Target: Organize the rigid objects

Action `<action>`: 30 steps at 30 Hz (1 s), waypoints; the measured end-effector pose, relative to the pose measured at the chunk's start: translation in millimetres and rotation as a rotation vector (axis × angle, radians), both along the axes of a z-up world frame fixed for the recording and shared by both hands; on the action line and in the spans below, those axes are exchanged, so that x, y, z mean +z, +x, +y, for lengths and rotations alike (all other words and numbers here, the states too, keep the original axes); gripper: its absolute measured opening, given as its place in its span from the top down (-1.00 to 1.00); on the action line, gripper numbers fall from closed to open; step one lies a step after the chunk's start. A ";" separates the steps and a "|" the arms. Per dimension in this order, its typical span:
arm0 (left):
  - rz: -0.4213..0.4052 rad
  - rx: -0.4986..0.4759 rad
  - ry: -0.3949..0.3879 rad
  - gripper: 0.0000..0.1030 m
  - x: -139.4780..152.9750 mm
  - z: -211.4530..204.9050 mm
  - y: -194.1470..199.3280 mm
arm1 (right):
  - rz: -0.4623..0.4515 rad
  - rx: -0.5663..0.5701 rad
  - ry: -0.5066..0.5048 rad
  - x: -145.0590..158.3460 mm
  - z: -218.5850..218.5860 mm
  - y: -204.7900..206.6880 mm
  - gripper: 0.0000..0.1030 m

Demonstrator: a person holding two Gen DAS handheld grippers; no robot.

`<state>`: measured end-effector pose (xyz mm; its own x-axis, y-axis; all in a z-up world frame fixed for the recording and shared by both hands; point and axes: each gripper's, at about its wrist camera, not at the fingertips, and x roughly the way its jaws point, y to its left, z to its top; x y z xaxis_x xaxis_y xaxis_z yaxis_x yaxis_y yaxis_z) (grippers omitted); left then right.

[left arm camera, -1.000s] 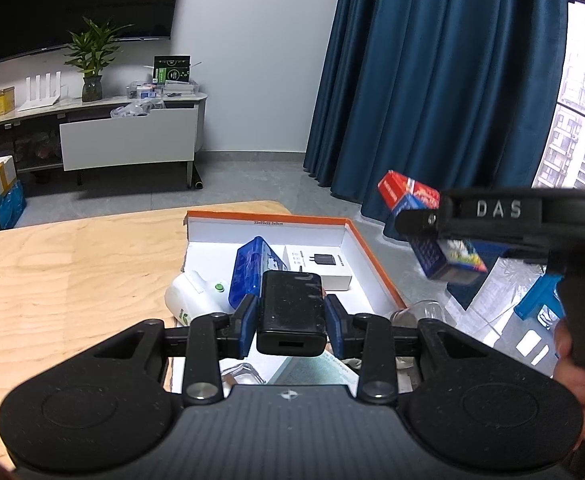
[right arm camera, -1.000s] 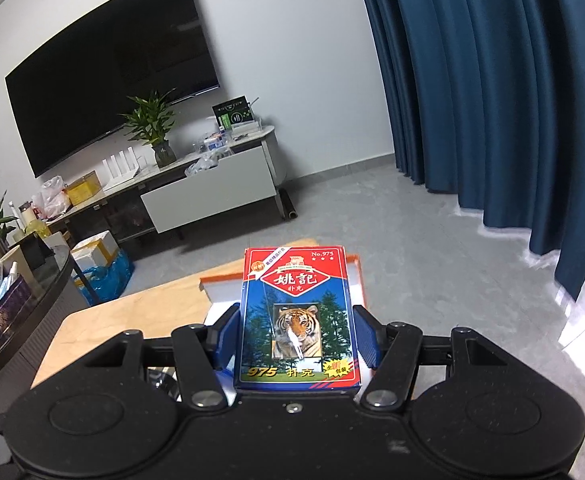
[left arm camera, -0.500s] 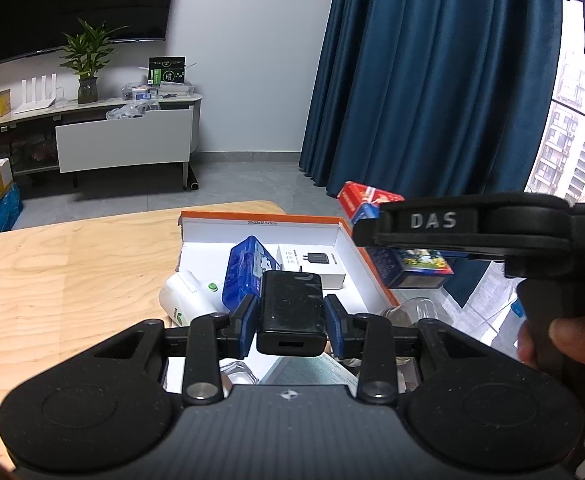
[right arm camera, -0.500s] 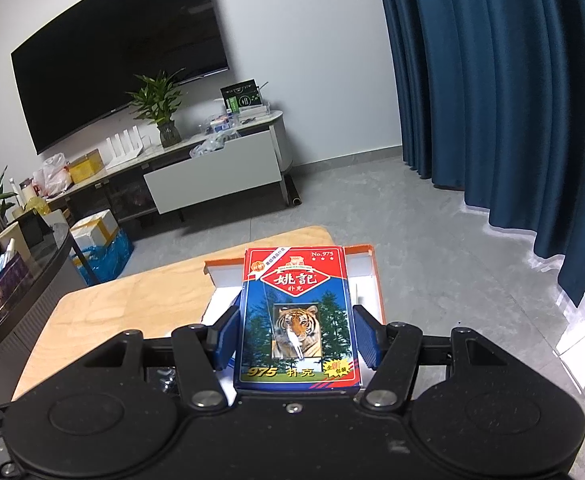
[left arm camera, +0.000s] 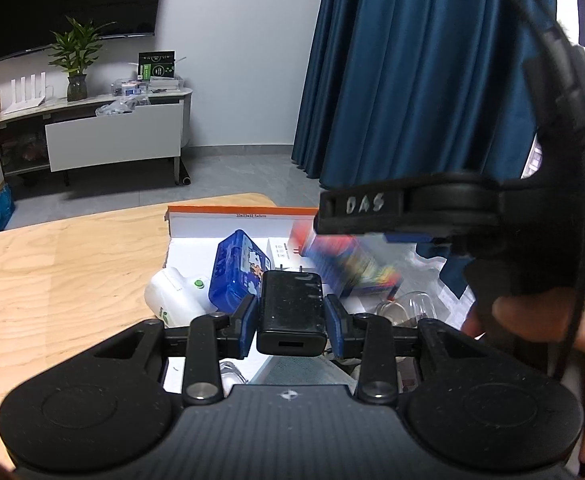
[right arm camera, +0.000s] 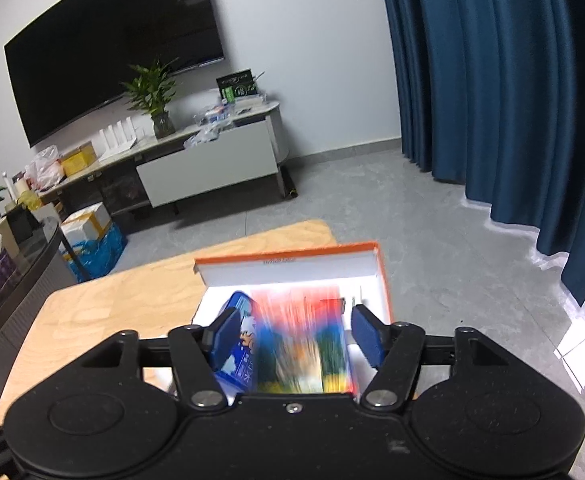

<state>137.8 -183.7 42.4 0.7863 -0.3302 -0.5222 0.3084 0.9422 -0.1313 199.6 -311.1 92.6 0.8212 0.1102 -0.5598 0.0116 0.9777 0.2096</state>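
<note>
My left gripper [left arm camera: 291, 317] is shut on a black charger [left arm camera: 291, 312], held above the near end of the orange-rimmed white box [left arm camera: 212, 216]. My right gripper [right arm camera: 294, 338] is open over the same box [right arm camera: 380, 276]. The red and blue playing-card box [right arm camera: 302, 344] is motion-blurred between its spread fingers and falling free; it also shows in the left wrist view [left arm camera: 348, 264] below the right gripper's body. A blue tin [left arm camera: 232, 272] and a white bottle [left arm camera: 172, 296] lie in the box.
The box sits at the far right end of a wooden table [left arm camera: 64, 272]. A clear glass item [left arm camera: 412, 306] lies at the box's right. Blue curtains [left arm camera: 412, 80] hang behind, a TV cabinet [left arm camera: 112, 136] stands across the floor.
My right gripper moved left over the box and opened, letting go of the card box, which drops. My left gripper kept its hold on the charger.
</note>
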 end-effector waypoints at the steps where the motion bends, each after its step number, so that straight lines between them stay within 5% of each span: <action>1: 0.000 -0.001 0.002 0.29 -0.2 0.1 0.6 | -0.020 -0.008 0.010 3.5 -2.8 -4.0 -0.52; 9: 0.005 -0.028 0.001 0.26 -6.1 -6.8 13.4 | -0.111 -0.047 -0.016 25.4 -17.5 -43.0 -0.56; 19: 0.012 -0.010 0.060 -1.00 8.8 -8.8 -8.7 | -0.123 -0.054 -0.032 39.4 -21.0 -85.5 -0.65; 25: -0.017 0.041 0.095 -1.00 38.2 3.2 -50.2 | -0.137 -0.056 -0.078 52.1 -19.8 -125.5 -0.69; 30: 0.016 0.101 0.098 -1.00 34.9 8.6 -82.5 | -0.098 -0.020 -0.087 44.5 -14.8 -153.8 -0.74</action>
<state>55.3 -175.1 77.3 0.8042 -0.1964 -0.5609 0.2099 0.9769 -0.0411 45.8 -325.9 137.2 0.8738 0.0481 -0.4839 0.0147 0.9920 0.1251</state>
